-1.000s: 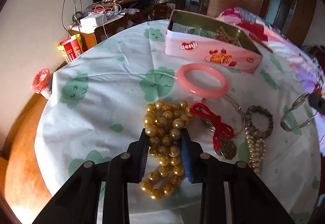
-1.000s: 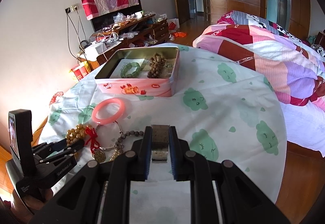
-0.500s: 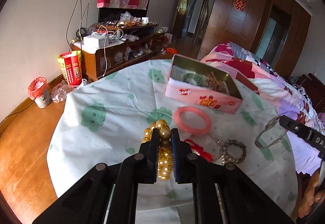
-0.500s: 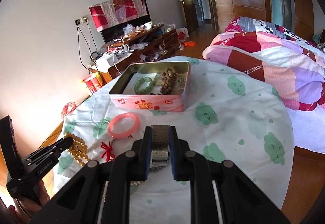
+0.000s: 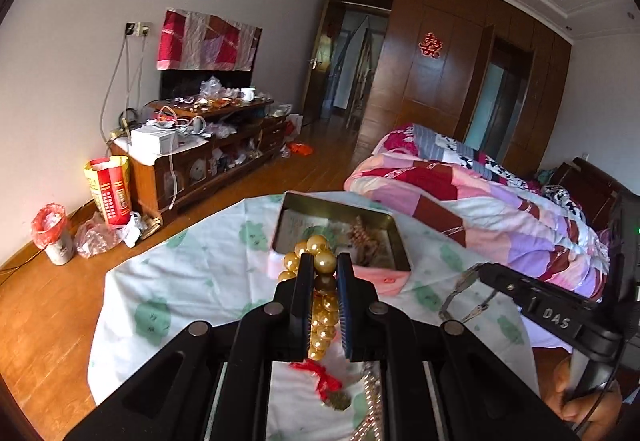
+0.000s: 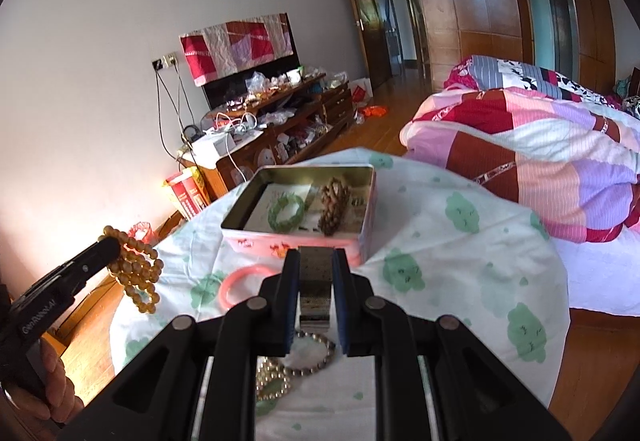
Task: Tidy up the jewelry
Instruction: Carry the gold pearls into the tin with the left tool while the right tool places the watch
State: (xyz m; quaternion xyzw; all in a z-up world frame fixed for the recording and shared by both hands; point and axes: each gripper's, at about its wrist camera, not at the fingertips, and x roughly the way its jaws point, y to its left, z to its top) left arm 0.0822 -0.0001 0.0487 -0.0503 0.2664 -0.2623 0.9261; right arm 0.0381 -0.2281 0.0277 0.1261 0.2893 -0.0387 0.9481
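Gold bead strand now lifted off table, pinched in left gripper; metal watch clamped in right gripper; tin at 12 o'clock next

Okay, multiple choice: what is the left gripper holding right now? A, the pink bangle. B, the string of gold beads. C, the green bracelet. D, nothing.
B: the left gripper is shut on the gold beads, which hang clear of the table, while the pink bangle lies on the cloth and the green bracelet sits in the tin.
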